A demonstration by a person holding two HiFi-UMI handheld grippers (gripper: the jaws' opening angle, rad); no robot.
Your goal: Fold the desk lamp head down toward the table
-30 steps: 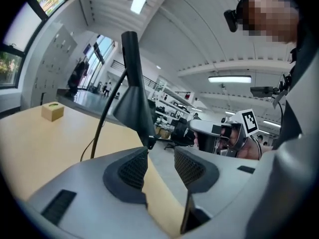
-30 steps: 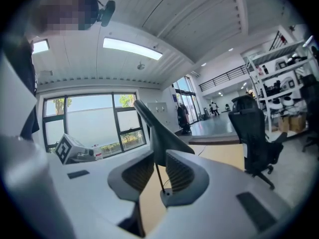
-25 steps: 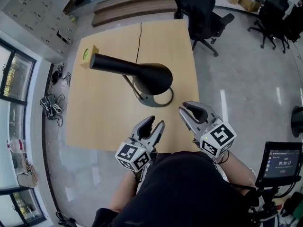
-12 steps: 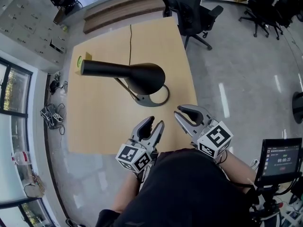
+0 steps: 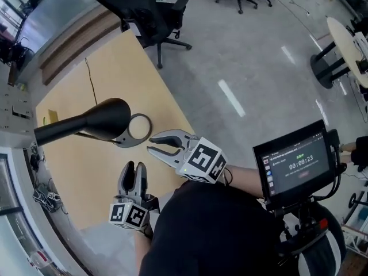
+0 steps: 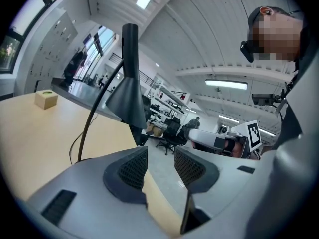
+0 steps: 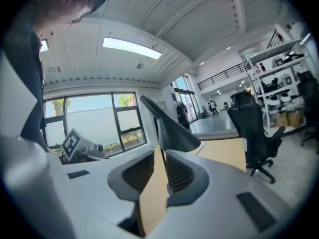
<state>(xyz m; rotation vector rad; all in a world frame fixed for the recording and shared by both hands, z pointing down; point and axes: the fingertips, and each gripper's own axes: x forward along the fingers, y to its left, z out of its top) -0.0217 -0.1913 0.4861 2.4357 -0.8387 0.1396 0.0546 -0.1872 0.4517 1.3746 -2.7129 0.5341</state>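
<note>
View has swung right, so the table (image 5: 75, 174) now sits left with open floor (image 5: 241, 68) past its right edge, the desk lamp (image 5: 86, 124) on it with its head not yet folded, just beyond right gripper (image 5: 150, 145) and left gripper (image 5: 134, 167), both with jaws apart, empty, no contact yet.

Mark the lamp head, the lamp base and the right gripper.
lamp head (image 5: 109, 118): head view, on the wide end of the shade.
lamp base (image 5: 133, 141): head view, on the ring's near rim.
right gripper (image 5: 150, 144): head view, midway between its fingertips.
</note>
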